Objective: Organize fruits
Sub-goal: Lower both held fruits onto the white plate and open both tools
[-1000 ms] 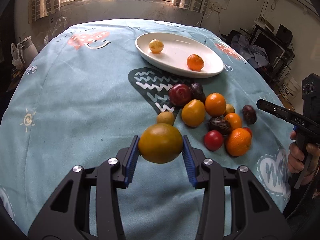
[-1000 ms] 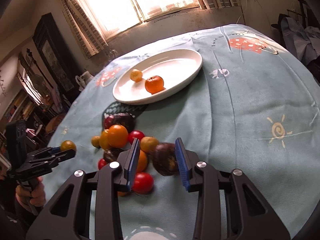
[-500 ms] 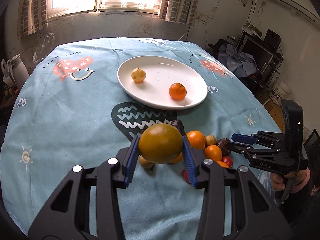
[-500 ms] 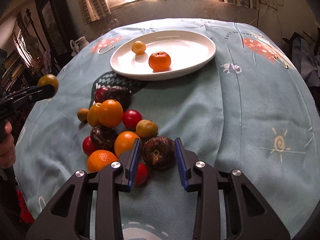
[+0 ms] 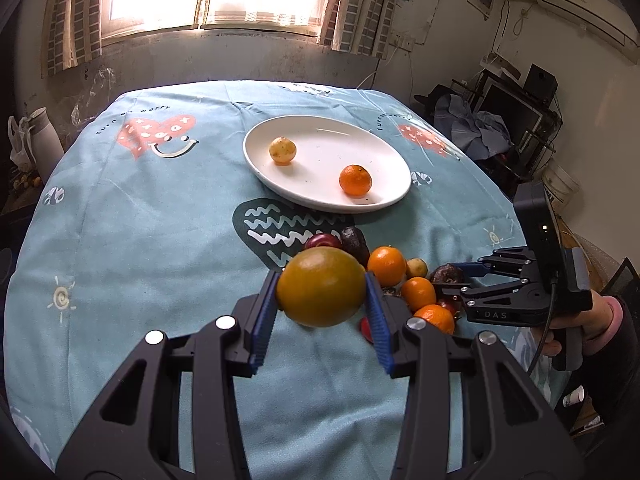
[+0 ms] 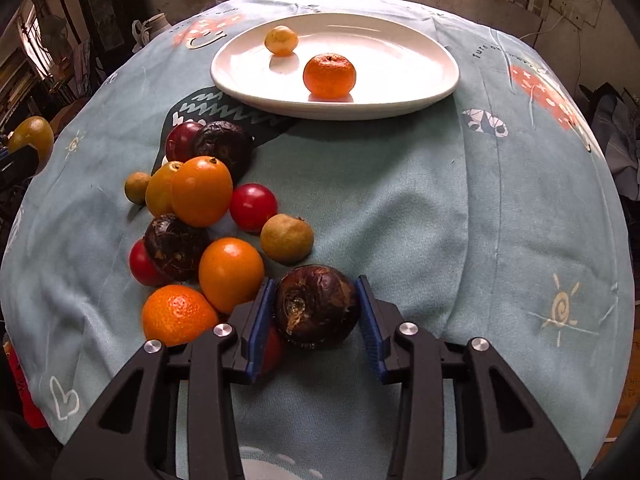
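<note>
A yellow-green fruit [image 5: 321,287] is pinched in the left gripper [image 5: 321,300] above the cloth [image 5: 160,240]. A dark fruit [image 6: 316,305] sits between the right gripper's [image 6: 316,320] opening jaws; it should be centred before squeezing, then carried to the plate [image 6: 400,100].

You have the plate [image 6: 420,100] at the far middle of the tabletop [image 6: 440,208], with two fruits in it, well apart. The fruit pile [image 6: 200,216] lies on the cloth nearer you, left of centre. One wrinkled fruit [image 6: 316,304] sits between your right tongs [image 6: 316,324], at the pile's near edge.
</note>
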The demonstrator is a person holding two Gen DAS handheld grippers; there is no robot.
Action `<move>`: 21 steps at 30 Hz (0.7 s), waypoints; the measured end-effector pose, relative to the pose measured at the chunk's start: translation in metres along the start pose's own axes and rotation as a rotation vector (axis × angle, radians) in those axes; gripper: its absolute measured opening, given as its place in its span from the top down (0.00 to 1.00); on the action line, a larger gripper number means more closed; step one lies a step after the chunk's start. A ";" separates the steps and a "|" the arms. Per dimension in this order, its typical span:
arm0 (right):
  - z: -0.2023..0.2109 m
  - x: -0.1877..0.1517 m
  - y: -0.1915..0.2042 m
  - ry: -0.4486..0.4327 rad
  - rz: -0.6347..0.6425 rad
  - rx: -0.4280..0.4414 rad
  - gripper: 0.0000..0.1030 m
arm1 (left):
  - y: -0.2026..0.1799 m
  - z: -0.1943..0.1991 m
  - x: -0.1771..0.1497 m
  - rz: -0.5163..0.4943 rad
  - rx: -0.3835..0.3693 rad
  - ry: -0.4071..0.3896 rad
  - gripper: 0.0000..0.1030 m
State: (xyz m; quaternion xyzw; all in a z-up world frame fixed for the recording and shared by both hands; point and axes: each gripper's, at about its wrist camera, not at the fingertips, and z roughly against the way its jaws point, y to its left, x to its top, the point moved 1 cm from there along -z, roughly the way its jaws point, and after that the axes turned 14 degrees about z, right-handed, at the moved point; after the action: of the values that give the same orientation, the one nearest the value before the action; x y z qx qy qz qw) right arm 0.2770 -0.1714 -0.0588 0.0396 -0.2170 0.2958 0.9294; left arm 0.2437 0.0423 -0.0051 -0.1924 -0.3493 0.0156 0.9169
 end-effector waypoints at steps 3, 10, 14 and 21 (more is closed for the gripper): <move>0.023 -0.001 -0.008 -0.095 -0.043 -0.004 0.60 | 0.002 -0.003 0.006 -0.005 0.006 0.003 0.58; 0.042 0.063 -0.052 -0.379 -0.140 -0.107 0.60 | -0.020 -0.053 0.065 -0.025 -0.001 -0.010 0.58; 0.006 0.102 -0.078 -0.374 -0.170 -0.070 0.60 | -0.025 -0.113 0.098 -0.032 0.048 0.030 0.58; -0.038 0.117 -0.098 -0.299 -0.209 -0.044 0.51 | -0.033 -0.171 0.119 -0.068 0.116 0.054 0.32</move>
State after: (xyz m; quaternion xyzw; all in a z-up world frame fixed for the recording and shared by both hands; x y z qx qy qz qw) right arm 0.4325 -0.1822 -0.0375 0.0851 -0.3537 0.1839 0.9131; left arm 0.4405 -0.0268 -0.0342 -0.1271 -0.3292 -0.0006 0.9357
